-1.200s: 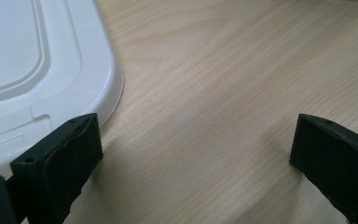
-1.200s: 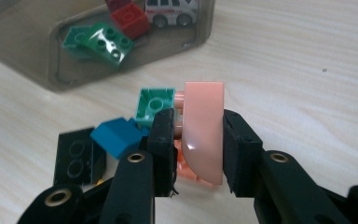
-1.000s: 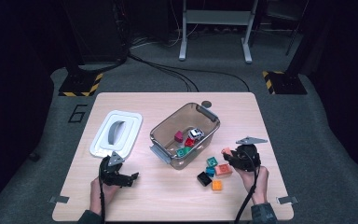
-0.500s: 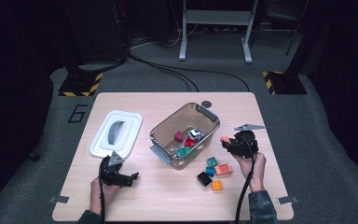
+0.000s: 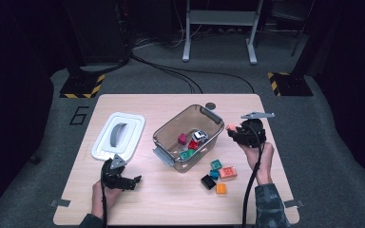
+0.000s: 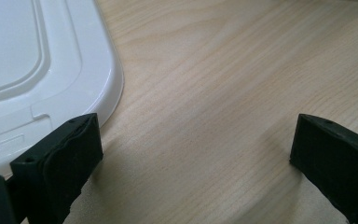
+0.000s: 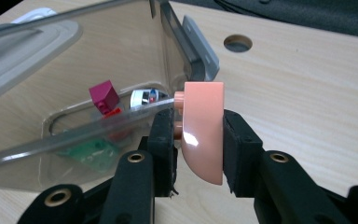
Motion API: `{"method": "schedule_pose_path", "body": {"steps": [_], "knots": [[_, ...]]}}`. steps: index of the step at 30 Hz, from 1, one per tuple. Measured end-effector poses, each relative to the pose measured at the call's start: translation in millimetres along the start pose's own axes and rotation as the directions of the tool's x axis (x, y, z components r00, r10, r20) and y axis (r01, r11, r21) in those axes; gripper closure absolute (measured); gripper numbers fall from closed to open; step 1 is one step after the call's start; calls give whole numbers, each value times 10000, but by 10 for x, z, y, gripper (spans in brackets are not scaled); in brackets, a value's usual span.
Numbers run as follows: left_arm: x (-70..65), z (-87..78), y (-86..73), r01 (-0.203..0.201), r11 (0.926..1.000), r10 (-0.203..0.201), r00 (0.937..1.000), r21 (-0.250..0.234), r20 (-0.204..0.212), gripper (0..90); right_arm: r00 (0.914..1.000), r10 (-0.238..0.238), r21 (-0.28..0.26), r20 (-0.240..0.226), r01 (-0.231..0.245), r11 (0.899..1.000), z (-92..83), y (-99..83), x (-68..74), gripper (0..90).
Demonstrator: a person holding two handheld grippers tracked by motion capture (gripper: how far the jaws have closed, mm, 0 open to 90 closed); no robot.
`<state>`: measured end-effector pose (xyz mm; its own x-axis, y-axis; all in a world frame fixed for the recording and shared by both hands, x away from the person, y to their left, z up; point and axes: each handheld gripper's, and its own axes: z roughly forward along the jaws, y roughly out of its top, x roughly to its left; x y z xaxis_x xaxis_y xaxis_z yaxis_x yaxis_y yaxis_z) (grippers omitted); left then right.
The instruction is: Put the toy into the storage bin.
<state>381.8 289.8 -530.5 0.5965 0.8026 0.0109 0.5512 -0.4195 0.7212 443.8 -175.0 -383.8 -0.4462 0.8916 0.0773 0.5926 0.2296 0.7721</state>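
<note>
My right gripper [image 5: 234, 132] [image 7: 198, 133] is shut on a salmon-pink rounded brick [image 7: 202, 130] [image 5: 231, 127], held in the air just right of the clear plastic bin [image 5: 187, 138] [image 7: 74, 70]. Inside the bin lie a magenta brick [image 5: 182, 138] [image 7: 103, 94], a red one, a green one [image 5: 187, 154] and a small toy car [image 5: 199, 135]. Loose bricks lie on the table right of the bin: teal [image 5: 216, 164], pink [image 5: 227, 172], black [image 5: 207, 181] and orange [image 5: 221, 188]. My left gripper [image 5: 132, 182] [image 6: 193, 154] rests open on the wood at the front left, nothing between its jaws.
The bin's white lid [image 5: 119, 135] [image 6: 32, 70] lies flat on the left of the wooden table [image 5: 171, 209], close to my left gripper. A round hole [image 5: 210, 105] [image 7: 237, 43] sits in the tabletop behind the bin. Dark floor with cables surrounds the table.
My right gripper has risen from the loose bricks with the pink brick and moved back toward the bin's right rim. The left gripper has stayed put.
</note>
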Motion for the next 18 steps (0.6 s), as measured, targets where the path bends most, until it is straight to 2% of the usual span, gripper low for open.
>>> {"method": "schedule_pose_path", "body": {"steps": [5,8,11,18], "knots": [[0,0,0,-2,10000,2,10000,3,1,20,9996,-283,-249,0,283,9993,-36,211,71,675],[0,0,0,-3,10000,3,10000,1,1,20,9992,-383,-243,-112,381,9990,-20,276,112,675],[0,0,0,-1,10000,1,10000,2,2,20,9983,-524,-161,-241,520,9985,50,379,219,674],[1,0,0,-6,10000,6,10000,5,1,20,9951,-758,-19,-632,758,9971,204,454,368,674]]}}
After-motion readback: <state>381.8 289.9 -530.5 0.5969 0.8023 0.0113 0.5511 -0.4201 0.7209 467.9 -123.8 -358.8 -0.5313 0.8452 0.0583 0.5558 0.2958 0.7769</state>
